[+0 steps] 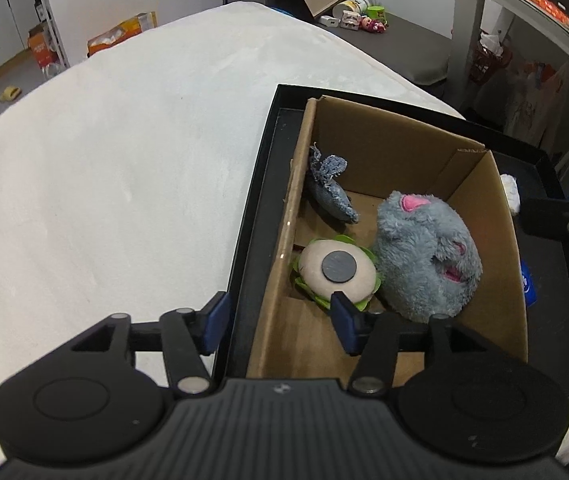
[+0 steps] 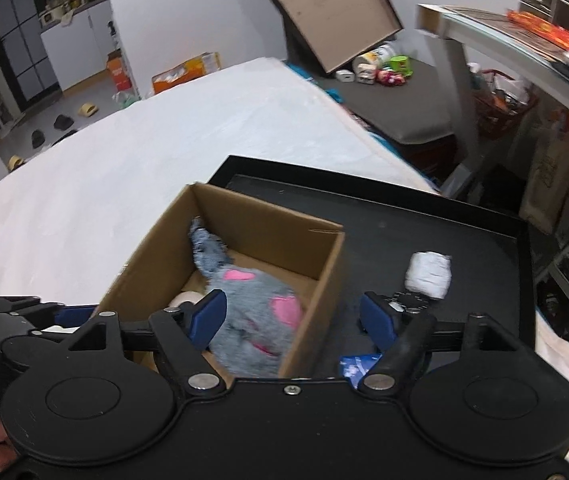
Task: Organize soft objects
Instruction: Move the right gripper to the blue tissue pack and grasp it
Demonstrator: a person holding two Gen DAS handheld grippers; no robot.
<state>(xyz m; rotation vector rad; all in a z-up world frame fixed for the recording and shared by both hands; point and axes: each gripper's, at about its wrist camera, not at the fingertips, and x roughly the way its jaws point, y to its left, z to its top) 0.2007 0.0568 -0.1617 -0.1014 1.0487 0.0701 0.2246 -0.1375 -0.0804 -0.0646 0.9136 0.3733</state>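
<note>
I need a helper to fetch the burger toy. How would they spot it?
Find the black tray on the white bed, then the cardboard box inside it. The burger toy lies in the box's near corner: beige bun, green frill, unlike its fuzzy grey plush neighbour.

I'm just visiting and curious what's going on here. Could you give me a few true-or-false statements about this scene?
1. The grey plush toy lies inside the cardboard box. True.
2. The box stands on bare floor. False: it stands in a black tray.
3. The left gripper clamps the burger toy. False: its jaws are open, holding nothing.
4. A white roll lies outside the box. True.
</note>
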